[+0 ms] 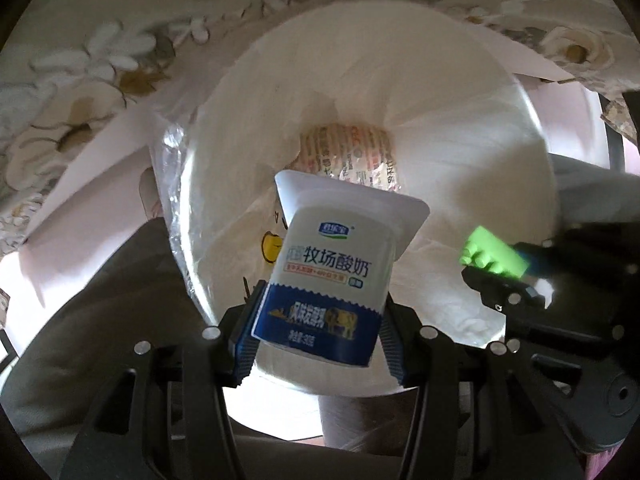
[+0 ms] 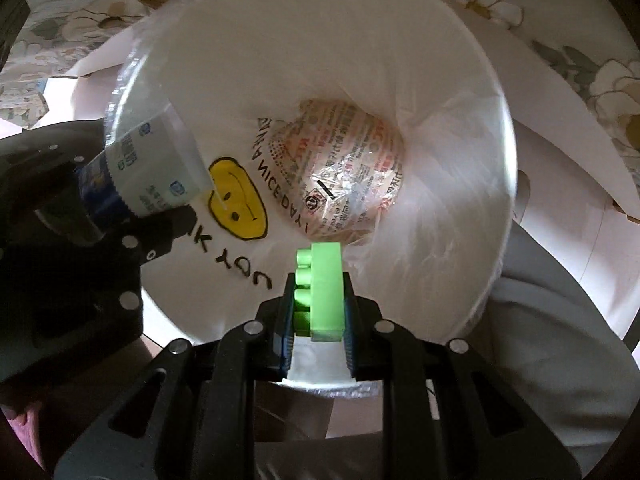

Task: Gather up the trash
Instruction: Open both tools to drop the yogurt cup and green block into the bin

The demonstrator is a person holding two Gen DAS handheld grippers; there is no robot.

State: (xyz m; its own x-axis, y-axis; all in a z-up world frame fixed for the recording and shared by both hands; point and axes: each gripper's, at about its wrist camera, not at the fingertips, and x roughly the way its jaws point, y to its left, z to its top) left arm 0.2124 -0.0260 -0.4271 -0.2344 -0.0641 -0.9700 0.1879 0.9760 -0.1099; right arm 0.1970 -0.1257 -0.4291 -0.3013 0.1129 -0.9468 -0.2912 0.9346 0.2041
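Two grippers over one white bin (image 2: 472, 80) lined with one white plastic bag (image 2: 420, 240) bearing a yellow smiley face (image 2: 238, 200).

Left gripper (image 1: 318, 332): pinching one yogurt cup (image 1: 332, 272), white above, blue band below, held by its lower end, rim flared toward the bin mouth.

Right gripper (image 2: 318, 316): pressed tight on one green toy brick (image 2: 322, 292), studs facing left, held just inside the near rim.

At the bag's bottom: one crumpled printed wrapper (image 2: 352, 176), perhaps more than one piece, hard to tell through the creases.

Around the bin: floral-patterned cloth (image 1: 92, 60).
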